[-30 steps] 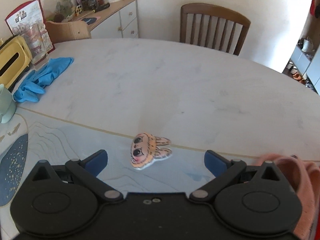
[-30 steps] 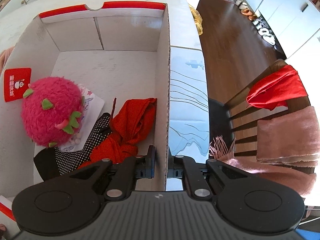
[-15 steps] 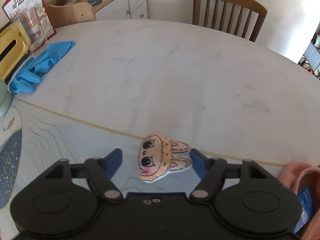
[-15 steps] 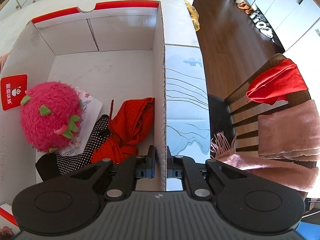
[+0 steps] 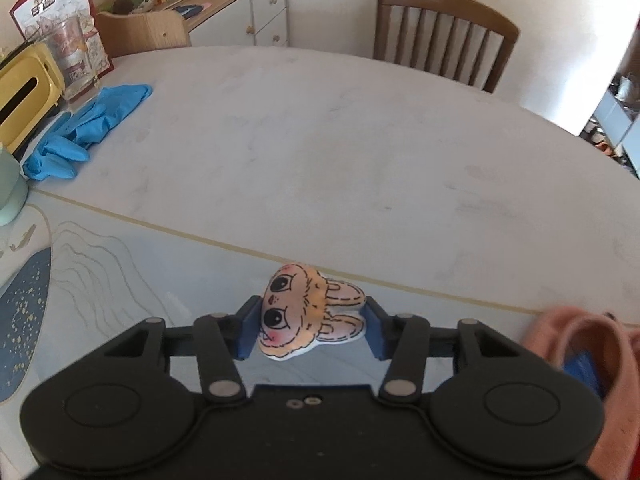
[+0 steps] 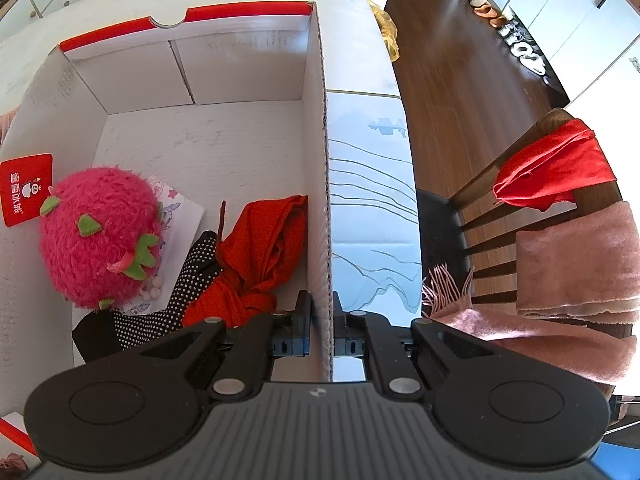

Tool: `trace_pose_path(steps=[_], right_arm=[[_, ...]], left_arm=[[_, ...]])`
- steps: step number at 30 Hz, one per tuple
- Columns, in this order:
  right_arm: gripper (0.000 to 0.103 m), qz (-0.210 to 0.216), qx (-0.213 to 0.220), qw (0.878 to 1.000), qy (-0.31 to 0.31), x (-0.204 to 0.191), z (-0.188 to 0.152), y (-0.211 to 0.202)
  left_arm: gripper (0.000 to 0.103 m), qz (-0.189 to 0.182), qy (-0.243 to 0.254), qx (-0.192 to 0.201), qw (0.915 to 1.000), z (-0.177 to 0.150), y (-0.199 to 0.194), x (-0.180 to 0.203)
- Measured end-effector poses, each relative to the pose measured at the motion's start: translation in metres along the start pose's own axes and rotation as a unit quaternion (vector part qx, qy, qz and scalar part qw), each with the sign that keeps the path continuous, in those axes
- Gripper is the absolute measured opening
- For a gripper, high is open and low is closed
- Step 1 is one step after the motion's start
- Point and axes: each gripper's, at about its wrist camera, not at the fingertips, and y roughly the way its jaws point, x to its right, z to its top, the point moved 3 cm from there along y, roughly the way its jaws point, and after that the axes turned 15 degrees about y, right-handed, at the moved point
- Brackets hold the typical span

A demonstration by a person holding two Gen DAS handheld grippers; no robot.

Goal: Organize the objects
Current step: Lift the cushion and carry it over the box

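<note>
In the left wrist view, my left gripper point(image 5: 310, 328) is shut on a small orange bunny-face plush point(image 5: 308, 312), just above the patterned table mat point(image 5: 100, 264). In the right wrist view, my right gripper point(image 6: 320, 332) is shut on the right wall of a white cardboard box point(image 6: 324, 184) with a red rim. Inside the box lie a pink strawberry plush point(image 6: 100, 236), a red cloth point(image 6: 264, 248) and a black dotted cloth point(image 6: 168, 300).
Blue gloves point(image 5: 88, 128), a glass point(image 5: 76, 60) and a yellow tissue box point(image 5: 24, 92) sit at the table's left. A wooden chair point(image 5: 444, 36) stands behind the table. A pink sleeve point(image 5: 592, 360) is at lower right. Another chair holding a pink scarf point(image 6: 572, 264) and a red cloth point(image 6: 556, 168) stands right of the box.
My left gripper moved forward around the bunny plush and closed on it. My right gripper kept its hold on the box wall; the view shifted slightly.
</note>
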Motion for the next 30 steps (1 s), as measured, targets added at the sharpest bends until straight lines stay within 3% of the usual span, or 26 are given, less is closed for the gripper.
trace_pose_path(steps=[13, 30], right_arm=[[0.005, 0.019, 0.004, 1.0, -0.018, -0.001, -0.007, -0.001], [0.004, 0.06, 0.019, 0.997, -0.046, 0.004, -0.017, -0.006]], left_arm=[[0.051, -0.058, 0.01, 0.066, 0.996, -0.013, -0.089, 0.049], [0.051, -0.126, 0.1, 0.078, 0.9838, -0.037, -0.171, 0.189]])
